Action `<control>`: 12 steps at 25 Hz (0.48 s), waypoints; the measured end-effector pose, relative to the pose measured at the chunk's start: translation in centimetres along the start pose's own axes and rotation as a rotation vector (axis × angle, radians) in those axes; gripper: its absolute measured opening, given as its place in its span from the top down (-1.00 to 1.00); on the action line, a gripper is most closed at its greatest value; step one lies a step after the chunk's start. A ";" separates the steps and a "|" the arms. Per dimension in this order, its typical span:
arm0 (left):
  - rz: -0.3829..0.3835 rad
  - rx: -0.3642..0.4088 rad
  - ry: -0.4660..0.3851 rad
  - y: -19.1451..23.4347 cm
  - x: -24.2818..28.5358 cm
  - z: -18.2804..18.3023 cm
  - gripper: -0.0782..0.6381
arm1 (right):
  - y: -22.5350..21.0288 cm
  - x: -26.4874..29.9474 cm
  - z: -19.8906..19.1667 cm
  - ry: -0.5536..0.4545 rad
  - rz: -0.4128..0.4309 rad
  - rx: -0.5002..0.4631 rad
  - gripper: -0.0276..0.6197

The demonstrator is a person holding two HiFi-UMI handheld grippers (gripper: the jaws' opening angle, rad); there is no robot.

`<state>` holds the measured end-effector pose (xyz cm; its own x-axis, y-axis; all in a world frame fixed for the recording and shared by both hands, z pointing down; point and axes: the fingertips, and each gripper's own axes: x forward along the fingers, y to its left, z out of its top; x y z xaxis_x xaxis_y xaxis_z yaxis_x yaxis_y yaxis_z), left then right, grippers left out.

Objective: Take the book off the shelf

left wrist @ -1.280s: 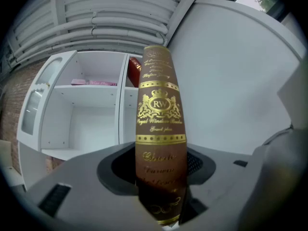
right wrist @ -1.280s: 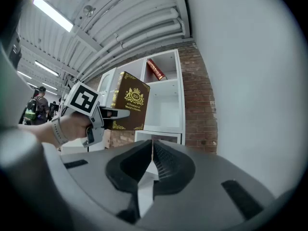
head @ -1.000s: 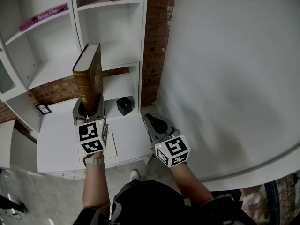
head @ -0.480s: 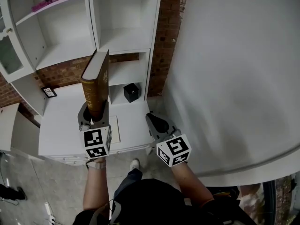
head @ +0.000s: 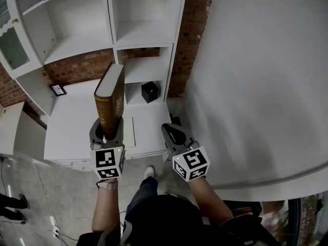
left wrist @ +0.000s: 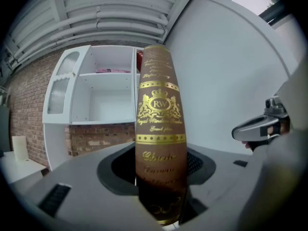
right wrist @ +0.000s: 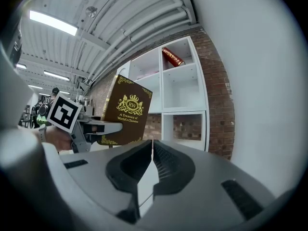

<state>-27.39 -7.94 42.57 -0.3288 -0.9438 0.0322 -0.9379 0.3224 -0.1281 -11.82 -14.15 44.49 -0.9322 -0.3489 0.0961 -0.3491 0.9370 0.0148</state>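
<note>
A thick brown book [head: 110, 104] with gold print stands upright in my left gripper [head: 107, 129], which is shut on its lower end. Its spine [left wrist: 160, 134] fills the middle of the left gripper view, and its front cover [right wrist: 124, 110] shows at the left of the right gripper view. The book is out in front of the white shelf unit [head: 146, 35], above the white cabinet top [head: 77, 122]. My right gripper [head: 173, 134] hangs to the right of the book, jaws together with nothing between them.
A small black cube [head: 150, 91] sits in the low shelf cell. A flat white sheet or thin book [head: 128, 132] lies on the cabinet top beneath the left gripper. A red book [right wrist: 172, 57] leans in a top cell. A large white curved wall [head: 256, 76] fills the right.
Both grippers have come back and down from the shelf, the left one carrying the book with it. The shelf cells have slid toward the top of the head view.
</note>
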 end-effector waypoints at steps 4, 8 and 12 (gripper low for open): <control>0.005 0.000 0.009 0.3 -1.1 -1.5 0.15 | 0.9 0.3 -0.6 0.005 0.015 0.002 0.86; -0.001 -0.003 0.036 0.3 -2.1 -3.4 0.15 | 1.9 0.5 -1.6 0.012 0.032 -0.005 0.86; 0.004 -0.006 0.058 0.6 -3.0 -5.0 0.15 | 2.7 0.9 -2.9 0.032 0.043 -0.015 0.86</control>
<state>-27.57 -4.53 47.37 -0.3386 -0.9367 0.0887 -0.9371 0.3272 -0.1220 -13.28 -11.87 47.54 -0.9428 -0.3075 0.1290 -0.3069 0.9514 0.0244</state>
